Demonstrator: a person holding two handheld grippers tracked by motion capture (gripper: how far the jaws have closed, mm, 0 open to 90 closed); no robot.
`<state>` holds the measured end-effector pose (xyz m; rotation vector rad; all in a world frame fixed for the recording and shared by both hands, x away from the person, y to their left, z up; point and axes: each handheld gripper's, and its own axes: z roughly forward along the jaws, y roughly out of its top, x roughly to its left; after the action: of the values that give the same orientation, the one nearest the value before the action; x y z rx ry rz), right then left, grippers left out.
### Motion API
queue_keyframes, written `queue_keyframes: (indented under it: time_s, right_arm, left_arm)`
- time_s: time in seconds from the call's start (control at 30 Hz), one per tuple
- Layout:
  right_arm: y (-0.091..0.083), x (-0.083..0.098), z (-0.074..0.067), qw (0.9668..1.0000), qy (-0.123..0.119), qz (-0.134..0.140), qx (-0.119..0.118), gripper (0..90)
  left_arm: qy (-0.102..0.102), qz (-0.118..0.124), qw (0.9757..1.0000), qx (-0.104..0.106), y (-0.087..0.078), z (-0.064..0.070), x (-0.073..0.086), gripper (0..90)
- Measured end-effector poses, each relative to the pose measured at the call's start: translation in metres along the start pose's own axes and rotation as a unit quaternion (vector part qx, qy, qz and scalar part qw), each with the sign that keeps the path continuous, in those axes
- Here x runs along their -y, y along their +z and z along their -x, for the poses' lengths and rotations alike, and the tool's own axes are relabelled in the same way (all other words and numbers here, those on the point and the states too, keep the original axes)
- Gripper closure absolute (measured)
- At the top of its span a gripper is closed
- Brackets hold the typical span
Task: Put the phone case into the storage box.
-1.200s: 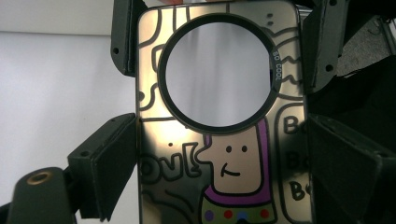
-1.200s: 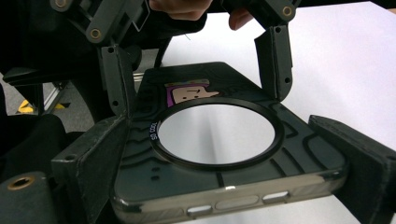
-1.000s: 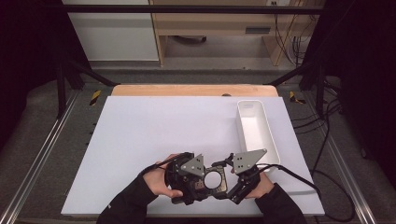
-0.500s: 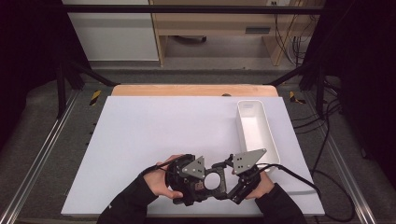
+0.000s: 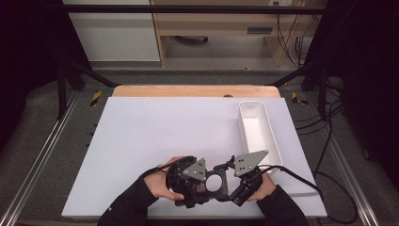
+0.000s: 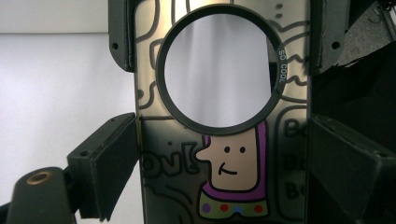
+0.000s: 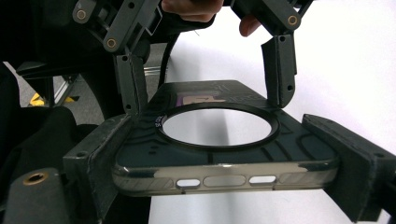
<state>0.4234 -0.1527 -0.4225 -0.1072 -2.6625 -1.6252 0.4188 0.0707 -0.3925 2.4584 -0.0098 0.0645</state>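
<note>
Both grippers, left gripper (image 5: 214,181) and right gripper (image 5: 230,181), hold one phone case (image 5: 212,181) between their fingers at the lower centre of the white bench (image 5: 155,136). A white tray (image 5: 259,132) stands near, upper right, nothing between.

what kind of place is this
Probably a lab recording bench: a white work board on a metal-railed frame, loose cables at the side, dark curtains around it and a white tray.

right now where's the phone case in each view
High view: phone case low centre, between both grippers.
Left gripper view: fills the centre, cartoon figure below the ring.
Right gripper view: lies flat across the middle.
Shared landmark: its round black ring.
</note>
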Motion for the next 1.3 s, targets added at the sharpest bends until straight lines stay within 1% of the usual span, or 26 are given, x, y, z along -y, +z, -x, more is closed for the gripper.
queue_keyframes:
  time_s: [0.3,0.43,0.5,0.57,0.67,0.73,0.8,0.93,1.0,1.03,1.07,1.1,1.13,1.3]
  right_arm:
    - [-0.003,-0.002,0.002,0.9999,0.008,0.006,0.009,12.5]
    - [-0.006,-0.003,0.004,0.9998,0.01,0.007,0.012,12.5]
    - [-0.008,-0.004,0.005,0.9998,0.01,0.008,0.016,12.5]
    - [-0.012,-0.006,0.006,0.9997,0.012,0.008,0.018,12.5]
    - [-0.016,-0.008,0.008,0.9996,0.014,0.005,0.023,12.5]
    - [-0.019,-0.01,0.009,0.9996,0.014,0.0,0.025,12.5]
    - [-0.021,-0.013,0.009,0.9995,0.014,-0.005,0.027,12.5]
    - [-0.025,-0.018,0.011,0.9994,0.014,-0.017,0.027,12.4]
    - [-0.026,-0.021,0.012,0.9991,0.015,-0.029,0.026,12.4]
    - [-0.026,-0.022,0.012,0.9989,0.014,-0.036,0.026,12.4]
    - [-0.026,-0.022,0.012,0.9989,0.014,-0.036,0.026,12.4]
    - [-0.026,-0.026,0.012,0.9985,0.012,-0.047,0.026,12.4]
    - [-0.026,-0.026,0.012,0.9985,0.012,-0.047,0.026,12.4]
    - [-0.03,-0.035,0.014,0.9971,0.011,-0.072,0.023,12.4]
  left_arm:
    - [-0.007,0.016,0.9998,-0.008,-0.007,-0.001,0.001,9.6]
    - [-0.01,0.022,0.9996,-0.018,-0.013,0.0,0.004,6.9]
    - [-0.012,0.025,0.9995,-0.018,-0.017,0.0,0.006,6.5]
    - [-0.017,0.026,0.9991,-0.029,-0.022,0.001,0.009,4.7]
    - [-0.023,0.026,0.9988,-0.033,-0.025,0.001,0.012,3.1]
    - [-0.03,0.024,0.9984,-0.041,-0.029,0.0,0.017,2.6]
    - [-0.035,0.02,0.9982,-0.044,-0.03,0.0,0.019,2.1]
    - [-0.039,0.012,0.998,-0.048,-0.03,-0.001,0.023,1.4]
    - [-0.039,0.01,0.998,-0.048,-0.03,-0.001,0.023,0.9]
    - [-0.04,0.004,0.998,-0.049,-0.029,-0.001,0.024,1.0]
    - [-0.04,0.004,0.998,-0.049,-0.029,-0.001,0.024,1.0]
    - [-0.039,0.0,0.998,-0.05,-0.028,-0.002,0.024,0.9]
    - [-0.039,0.0,0.998,-0.05,-0.028,-0.002,0.024,0.9]
    - [-0.037,-0.006,0.9981,-0.049,-0.024,-0.002,0.024,1.0]
